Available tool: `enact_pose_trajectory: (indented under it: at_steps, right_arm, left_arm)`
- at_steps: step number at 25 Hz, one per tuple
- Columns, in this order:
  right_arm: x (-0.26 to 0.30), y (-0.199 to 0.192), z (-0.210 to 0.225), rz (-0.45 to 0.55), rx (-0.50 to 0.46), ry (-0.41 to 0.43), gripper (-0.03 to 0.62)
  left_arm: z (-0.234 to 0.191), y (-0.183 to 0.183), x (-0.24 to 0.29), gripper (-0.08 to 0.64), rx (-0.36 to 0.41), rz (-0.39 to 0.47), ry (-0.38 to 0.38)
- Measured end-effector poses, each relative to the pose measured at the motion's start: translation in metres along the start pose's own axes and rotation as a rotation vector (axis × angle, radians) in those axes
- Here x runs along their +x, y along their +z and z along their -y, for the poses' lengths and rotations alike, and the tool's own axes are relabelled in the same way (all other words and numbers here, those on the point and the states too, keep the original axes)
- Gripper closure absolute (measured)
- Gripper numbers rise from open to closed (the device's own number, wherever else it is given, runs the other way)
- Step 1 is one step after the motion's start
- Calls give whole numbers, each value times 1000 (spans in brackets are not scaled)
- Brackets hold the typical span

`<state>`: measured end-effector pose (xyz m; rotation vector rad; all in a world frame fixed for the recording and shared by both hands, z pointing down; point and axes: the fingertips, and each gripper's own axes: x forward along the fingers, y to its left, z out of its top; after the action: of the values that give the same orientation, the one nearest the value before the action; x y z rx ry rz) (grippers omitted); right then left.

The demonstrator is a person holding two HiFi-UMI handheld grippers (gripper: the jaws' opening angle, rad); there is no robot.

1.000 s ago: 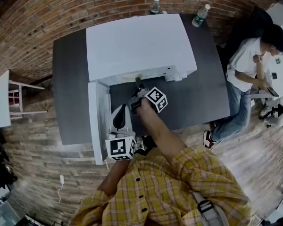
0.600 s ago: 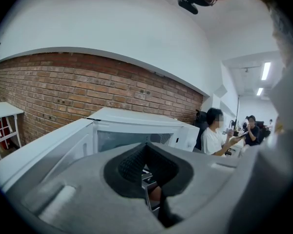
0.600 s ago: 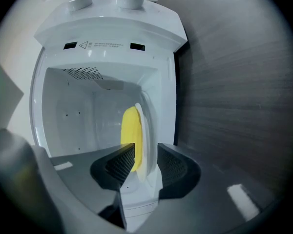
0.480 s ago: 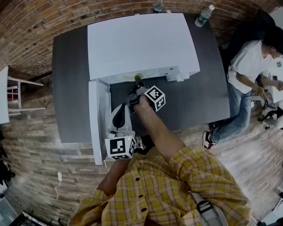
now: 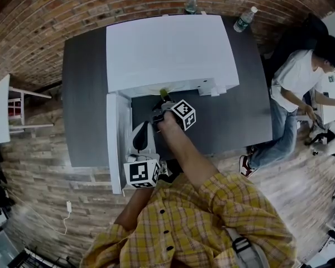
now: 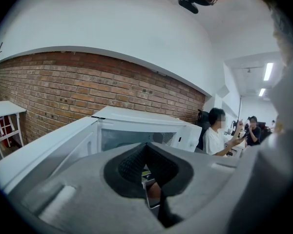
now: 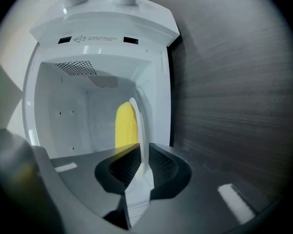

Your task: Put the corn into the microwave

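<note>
With the right gripper [image 7: 140,165] jaws just closing onto the thin plate [image 7: 142,130] rim and the left gripper [image 6: 147,161] shut and empty, a shallow grip may slip, tipping the corn [image 7: 126,126] off inside the microwave [image 7: 102,23].

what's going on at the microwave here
A person is loading a white microwave whose door stands open. The right gripper is at the opening, and its jaws have just been closing on the rim of a white plate with the yellow corn on it. The left gripper is by the door, holding nothing.
</note>
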<state>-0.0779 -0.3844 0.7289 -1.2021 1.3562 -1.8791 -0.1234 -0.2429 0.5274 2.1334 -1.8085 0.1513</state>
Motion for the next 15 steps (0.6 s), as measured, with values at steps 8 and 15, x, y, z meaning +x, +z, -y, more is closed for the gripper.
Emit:
enact_pose_trajectory:
  at_steps: [8,15]
  right_arm:
    - [-3,9,0,-25,-40,-16,546]
    - [-8,9,-6,-41,-59,-4,574]
  left_arm:
    - [1,-3,-4,560,2,-2,1]
    - [3,-5,-8,560,-3,-7,-6]
